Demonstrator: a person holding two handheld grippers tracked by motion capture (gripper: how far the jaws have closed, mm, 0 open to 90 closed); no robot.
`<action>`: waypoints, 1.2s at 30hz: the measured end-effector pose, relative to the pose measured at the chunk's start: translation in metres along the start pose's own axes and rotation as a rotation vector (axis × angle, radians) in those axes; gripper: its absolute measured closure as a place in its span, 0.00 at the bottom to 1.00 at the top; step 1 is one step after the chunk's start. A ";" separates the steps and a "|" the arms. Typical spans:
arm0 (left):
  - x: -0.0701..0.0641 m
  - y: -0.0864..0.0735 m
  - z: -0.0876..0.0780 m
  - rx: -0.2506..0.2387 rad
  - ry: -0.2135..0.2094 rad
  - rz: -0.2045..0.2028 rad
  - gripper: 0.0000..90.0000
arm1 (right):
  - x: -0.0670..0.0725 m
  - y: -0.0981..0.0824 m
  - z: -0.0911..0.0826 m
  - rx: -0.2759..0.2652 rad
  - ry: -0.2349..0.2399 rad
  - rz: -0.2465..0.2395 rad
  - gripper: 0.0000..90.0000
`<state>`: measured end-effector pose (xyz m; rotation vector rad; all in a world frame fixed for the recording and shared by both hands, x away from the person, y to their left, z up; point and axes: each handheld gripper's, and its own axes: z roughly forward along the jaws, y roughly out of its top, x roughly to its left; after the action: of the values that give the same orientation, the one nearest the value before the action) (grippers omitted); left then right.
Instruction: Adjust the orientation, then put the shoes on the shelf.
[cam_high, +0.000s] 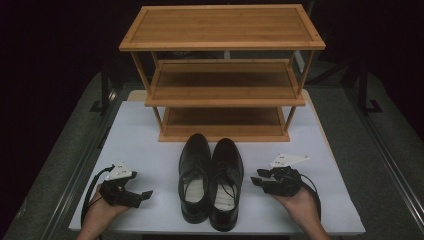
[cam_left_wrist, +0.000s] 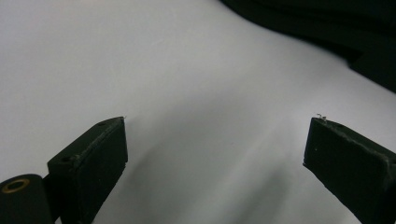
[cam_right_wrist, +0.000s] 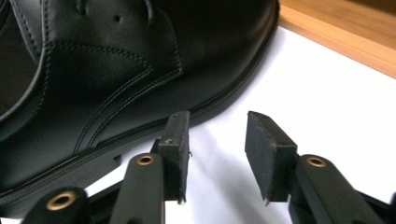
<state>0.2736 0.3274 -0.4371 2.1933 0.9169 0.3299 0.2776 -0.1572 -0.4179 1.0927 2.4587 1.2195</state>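
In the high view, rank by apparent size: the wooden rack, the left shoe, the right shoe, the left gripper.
1. wooden rack, clearly largest.
2. left shoe and right shoe: look alike, not ranked.
3. left gripper, smallest.

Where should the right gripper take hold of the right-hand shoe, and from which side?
Probably the rim of the right shoe at its open collar, coming from above on its right side: the opening faces up, offering a thin edge. The right gripper sits open beside it.
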 end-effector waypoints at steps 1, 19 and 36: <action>-0.002 0.002 -0.001 -0.002 0.001 0.003 0.06 | -0.001 0.000 -0.001 -0.006 -0.001 0.004 0.62; -0.027 0.083 -0.024 -0.101 -0.091 0.055 0.16 | 0.010 0.035 -0.020 -0.078 0.020 0.004 0.46; -0.050 0.131 0.010 -0.111 -0.161 0.128 0.17 | 0.037 0.069 -0.007 -0.098 0.124 -0.050 0.44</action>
<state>0.3095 0.2236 -0.3492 2.1458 0.6574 0.2544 0.2850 -0.1090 -0.3564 0.9512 2.4688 1.4161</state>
